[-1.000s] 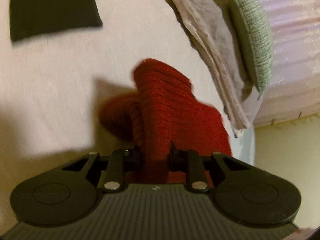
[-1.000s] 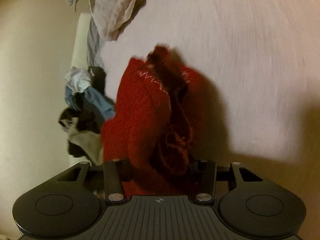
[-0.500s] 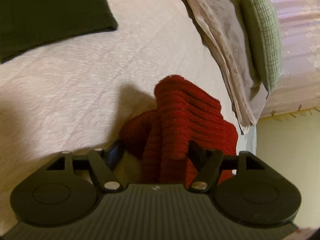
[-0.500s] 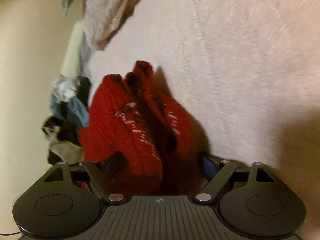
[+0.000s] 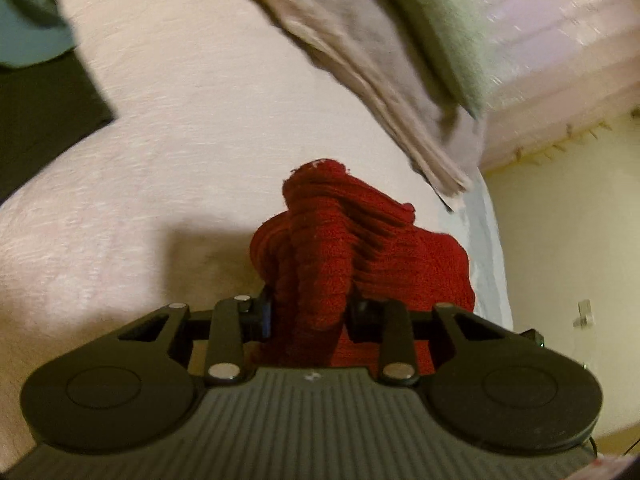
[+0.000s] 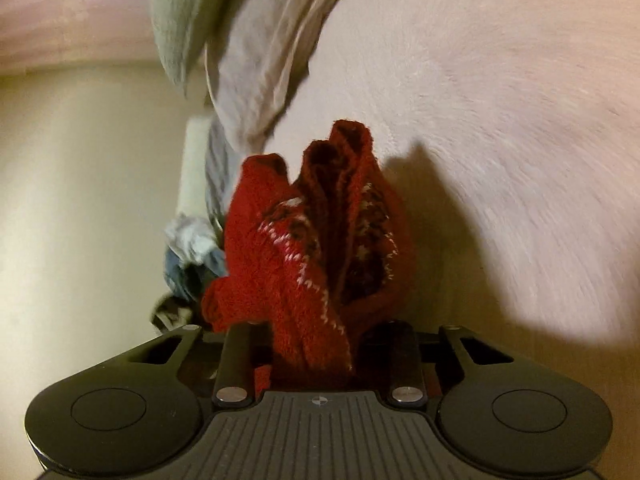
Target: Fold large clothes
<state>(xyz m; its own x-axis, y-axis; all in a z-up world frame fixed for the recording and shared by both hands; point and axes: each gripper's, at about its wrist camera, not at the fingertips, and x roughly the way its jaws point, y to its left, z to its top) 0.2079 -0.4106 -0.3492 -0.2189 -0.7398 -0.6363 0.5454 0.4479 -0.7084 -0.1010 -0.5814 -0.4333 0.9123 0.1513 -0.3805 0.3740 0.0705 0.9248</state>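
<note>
Both grippers, opened wide half a second ago, are closing again on the bunched red knitted sweater: left gripper and right gripper fingers pinch its folds above the pale pink bedspread, a fresh grip for folding.

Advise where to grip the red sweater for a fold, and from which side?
Grip the red sweater at its bunched knit edges, one gripper each end, coming from the near bed edge. Both grippers, left and right, are closing on such bunches now.
</note>
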